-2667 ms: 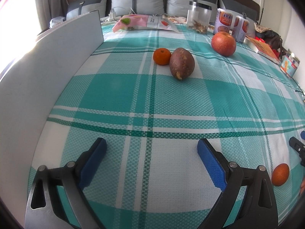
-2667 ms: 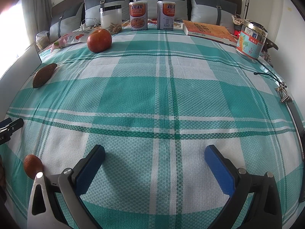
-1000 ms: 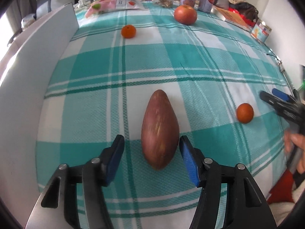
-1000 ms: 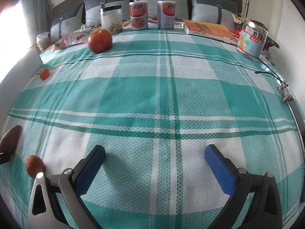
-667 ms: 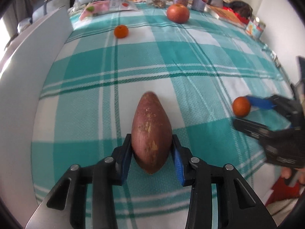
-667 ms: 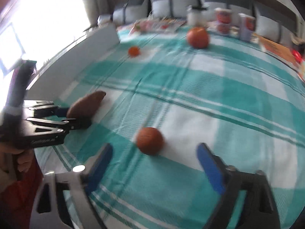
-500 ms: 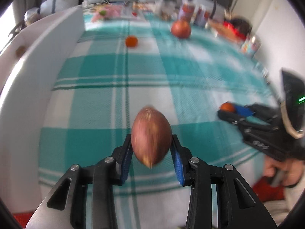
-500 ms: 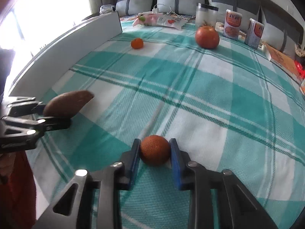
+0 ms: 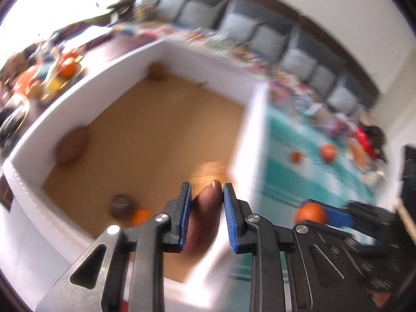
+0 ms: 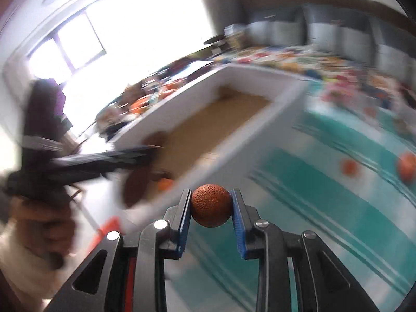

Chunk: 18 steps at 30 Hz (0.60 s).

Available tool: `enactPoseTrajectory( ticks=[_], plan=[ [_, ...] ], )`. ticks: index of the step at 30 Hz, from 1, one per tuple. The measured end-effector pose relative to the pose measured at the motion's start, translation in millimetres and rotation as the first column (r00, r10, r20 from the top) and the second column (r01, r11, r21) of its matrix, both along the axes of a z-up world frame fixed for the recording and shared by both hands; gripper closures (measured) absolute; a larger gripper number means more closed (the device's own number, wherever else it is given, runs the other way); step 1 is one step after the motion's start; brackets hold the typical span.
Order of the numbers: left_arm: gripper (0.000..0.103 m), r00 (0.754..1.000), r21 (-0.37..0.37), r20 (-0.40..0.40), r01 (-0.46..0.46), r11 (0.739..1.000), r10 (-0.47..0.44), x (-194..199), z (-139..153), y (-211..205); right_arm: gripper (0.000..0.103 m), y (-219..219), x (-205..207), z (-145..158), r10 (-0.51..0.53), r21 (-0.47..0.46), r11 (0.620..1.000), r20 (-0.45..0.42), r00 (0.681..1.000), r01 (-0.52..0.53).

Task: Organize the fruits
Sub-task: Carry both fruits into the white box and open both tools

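**Now both tools are loaded above the box**

Your left tool is clamped on the long reddish-brown sweet potato, whose tip pokes out beyond the blue pads. It hangs over the near corner of the white-walled box with the tan cardboard floor. The left jaws have just been closing, with the sweet potato between them.

Your right tool grips the small dimpled orange fruit squarely between its blue pads, above the teal-and-white checked bedspread and just beside the box's white wall.

Inside the box lie a brown rounded item against the left wall, a dark round one near the front with a bit of orange beside it, and another in the far corner; the blur makes them hard to identify. Out on the bedspread sit a small orange fruit and a larger reddish round fruit, near each other.
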<state>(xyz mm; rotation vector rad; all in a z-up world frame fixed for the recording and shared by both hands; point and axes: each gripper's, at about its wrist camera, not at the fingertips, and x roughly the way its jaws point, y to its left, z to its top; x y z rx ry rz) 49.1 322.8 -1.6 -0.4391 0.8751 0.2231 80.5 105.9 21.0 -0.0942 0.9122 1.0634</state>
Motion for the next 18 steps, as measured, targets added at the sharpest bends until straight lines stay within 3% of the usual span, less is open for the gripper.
enactPoseTrajectory(
  ticks=[1, 5, 6, 7, 8, 10, 11, 13, 14, 16, 18],
  plan=[
    [0.098, 1.000, -0.017, -0.027, -0.013, 1.000, 0.013, 3, -13, 12, 0.074, 21, 3, -4, 0.021, -0.021, 1.000, -0.017, 1.000, -0.022],
    [0.092, 0.998, -0.008, -0.025, -0.060, 0.998, 0.059, 0, -16, 30, 0.074, 81, 18, -20, 0.029, -0.100, 0.994, -0.064, 0.998, -0.035],
    [0.078, 0.997, -0.007, -0.026, -0.079, 0.997, 0.079, -2, -13, 33, 0.073, 87, 21, -23, 0.025, -0.103, 0.994, -0.075, 0.997, -0.033],
    [0.053, 0.995, -0.007, -0.032, -0.094, 0.995, 0.094, -2, -11, 36, 0.071, 95, 21, -24, 0.023, -0.126, 0.992, -0.072, 0.997, -0.032],
    [0.051, 0.993, 0.000, -0.033, -0.115, 0.993, 0.115, -4, -5, 40, 0.067, 104, 22, -26, 0.023, -0.182, 0.983, -0.068, 0.997, -0.035],
    [0.034, 0.990, 0.019, -0.003, -0.142, 0.990, 0.142, -9, 11, 42, 0.029, 110, 28, -22, 0.012, -0.229, 0.973, -0.067, 0.998, -0.027],
    [0.029, 0.990, 0.023, 0.036, -0.141, 0.990, 0.140, -13, 25, 44, 0.022, 108, 31, -10, 0.008, -0.212, 0.977, -0.036, 0.999, -0.016],
    [0.013, 0.984, 0.069, 0.101, -0.156, 0.985, 0.149, -21, 49, 39, 0.020, 94, 28, 25, -0.001, -0.139, 0.990, 0.035, 0.999, 0.006],
    [0.010, 0.977, 0.115, 0.149, -0.169, 0.979, 0.151, -27, 65, 32, 0.018, 84, 26, 48, -0.018, -0.086, 0.996, 0.085, 0.996, 0.025],
    [0.008, 0.972, 0.172, 0.192, -0.167, 0.971, 0.133, -30, 80, 20, 0.004, 63, 22, 81, -0.056, -0.001, 0.998, 0.146, 0.988, 0.056],
    [0.008, 0.975, 0.236, 0.204, -0.141, 0.961, 0.093, -31, 88, 0, 0.000, 40, 17, 100, -0.102, 0.079, 0.993, 0.192, 0.976, 0.089]
  ],
)
